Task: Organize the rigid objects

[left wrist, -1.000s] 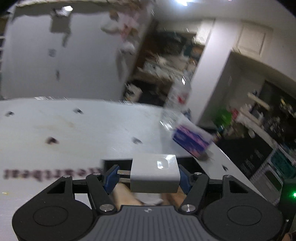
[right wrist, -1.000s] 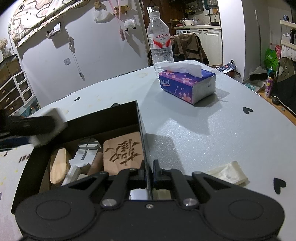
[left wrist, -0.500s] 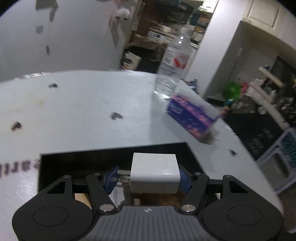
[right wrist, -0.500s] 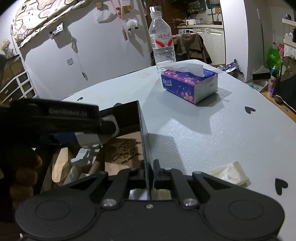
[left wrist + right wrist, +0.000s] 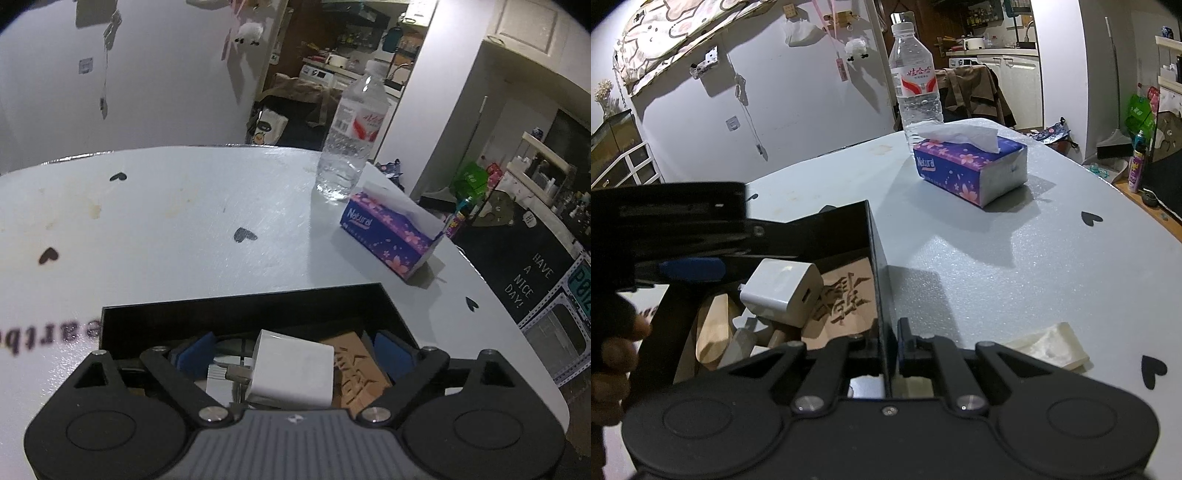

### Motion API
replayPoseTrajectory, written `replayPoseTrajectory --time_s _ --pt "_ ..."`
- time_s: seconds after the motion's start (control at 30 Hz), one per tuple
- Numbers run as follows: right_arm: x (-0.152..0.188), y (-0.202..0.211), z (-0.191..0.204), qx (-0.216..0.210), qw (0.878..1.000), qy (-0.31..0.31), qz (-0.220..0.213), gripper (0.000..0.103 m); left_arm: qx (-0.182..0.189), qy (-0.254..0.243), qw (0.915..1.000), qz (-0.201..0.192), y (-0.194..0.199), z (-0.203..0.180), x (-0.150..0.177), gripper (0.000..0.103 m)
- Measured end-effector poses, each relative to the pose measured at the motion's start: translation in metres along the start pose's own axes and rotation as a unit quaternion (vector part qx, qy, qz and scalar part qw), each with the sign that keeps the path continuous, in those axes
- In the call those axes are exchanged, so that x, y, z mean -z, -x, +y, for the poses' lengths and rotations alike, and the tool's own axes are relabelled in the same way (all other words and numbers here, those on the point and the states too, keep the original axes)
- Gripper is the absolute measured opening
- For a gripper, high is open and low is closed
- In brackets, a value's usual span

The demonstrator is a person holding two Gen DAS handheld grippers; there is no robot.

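A black box point(image 5: 243, 310) sits on the white table, holding a carved wooden plaque point(image 5: 846, 299), a wooden piece point(image 5: 713, 332) and other small items. A white charger plug point(image 5: 291, 369) drops free between the spread blue pads of my left gripper point(image 5: 295, 352), which is open above the box. The plug also shows in the right wrist view point(image 5: 781, 290), just under the left gripper's fingers point(image 5: 690, 267). My right gripper point(image 5: 888, 350) is shut on the box's right wall point(image 5: 877, 266).
A purple tissue box point(image 5: 967, 166) and a water bottle point(image 5: 916, 81) stand further back on the table. A pale translucent piece point(image 5: 1047, 347) lies on the table right of my right gripper. The table edge curves off at the right.
My left gripper moved over the box and opened. The white plug, held a moment ago, is loose and tilting down into the box. My right gripper stayed put.
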State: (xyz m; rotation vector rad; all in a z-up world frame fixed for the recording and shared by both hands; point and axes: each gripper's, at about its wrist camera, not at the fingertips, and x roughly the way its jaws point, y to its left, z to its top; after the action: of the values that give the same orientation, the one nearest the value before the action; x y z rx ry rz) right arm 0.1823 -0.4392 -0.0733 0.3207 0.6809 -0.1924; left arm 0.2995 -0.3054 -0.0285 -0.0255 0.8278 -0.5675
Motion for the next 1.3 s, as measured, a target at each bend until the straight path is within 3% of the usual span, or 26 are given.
replayPoseTrajectory --time_s 0.33,0.7,1.0,1.1,1.3 --pt "0.000 0.000 0.001 0.000 1.000 0.005 0.001 0.007 -0.009 -0.035 0.9992 -0.018 0.037 -0.006 0.010 0.099" --pt "-0.001 0.005 0.005 0.005 1.000 0.024 0.001 0.007 -0.033 -0.028 0.9971 -0.062 0.091 0.013 0.031 0.102" --pt "-0.006 0.063 0.013 -0.006 0.997 0.051 -0.062 0.006 -0.055 -0.003 0.9943 -0.091 0.127 0.034 0.053 0.102" --pt "-0.002 0.086 0.017 -0.016 0.994 0.061 -0.085 0.010 -0.058 -0.002 0.9927 -0.106 0.140 0.036 0.063 0.102" --pt "0.018 0.121 0.024 -0.033 0.989 0.080 -0.118 0.030 -0.077 0.004 0.9873 -0.139 0.167 0.040 0.085 0.103"
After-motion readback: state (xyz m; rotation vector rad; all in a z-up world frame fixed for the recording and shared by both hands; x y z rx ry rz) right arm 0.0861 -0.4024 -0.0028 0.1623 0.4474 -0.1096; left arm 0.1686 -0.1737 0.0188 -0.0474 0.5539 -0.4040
